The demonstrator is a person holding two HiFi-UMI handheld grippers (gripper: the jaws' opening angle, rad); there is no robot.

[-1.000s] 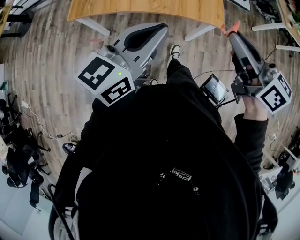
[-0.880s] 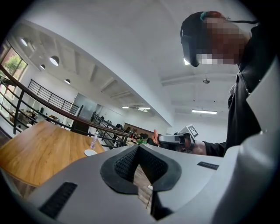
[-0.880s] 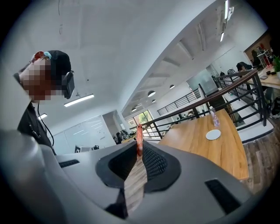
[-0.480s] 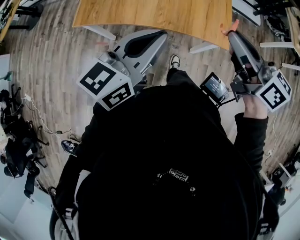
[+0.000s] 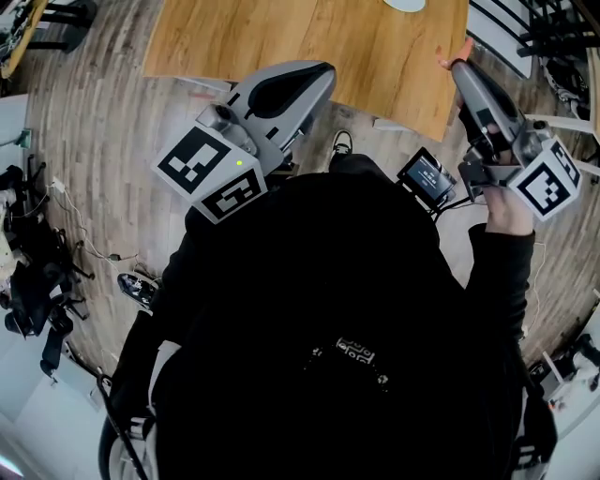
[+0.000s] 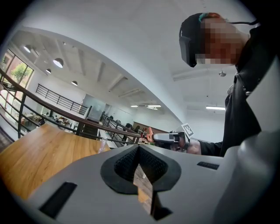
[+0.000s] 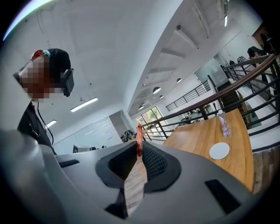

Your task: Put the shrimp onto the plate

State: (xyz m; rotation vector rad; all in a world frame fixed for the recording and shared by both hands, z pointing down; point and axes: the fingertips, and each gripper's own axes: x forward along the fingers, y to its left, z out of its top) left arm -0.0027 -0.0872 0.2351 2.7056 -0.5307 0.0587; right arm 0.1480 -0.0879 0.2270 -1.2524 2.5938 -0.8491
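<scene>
An orange shrimp (image 7: 139, 136) sticks out between the tips of my right gripper (image 7: 139, 147), which is shut on it. In the head view the shrimp (image 5: 457, 56) hangs in the right gripper (image 5: 461, 69) over the near right corner of the wooden table (image 5: 281, 37). A white plate (image 7: 219, 151) lies on that table, at the top edge of the head view as the plate (image 5: 405, 4). My left gripper (image 5: 322, 71) is raised before the table's near edge, its jaws together and empty. The left gripper view shows the shrimp (image 6: 150, 134) off to the right.
A clear water bottle (image 7: 224, 124) stands on the table beyond the plate. A black railing (image 7: 205, 103) runs behind the table. White table legs (image 5: 403, 97) stand on the plank floor. Cables and dark bags (image 5: 37, 272) lie at the left. A small screen (image 5: 427, 176) hangs at my right side.
The table has drawn nearer and lower in the head view, and the plate has come into sight at the top edge. Both grippers keep their pose, the shrimp still held.
</scene>
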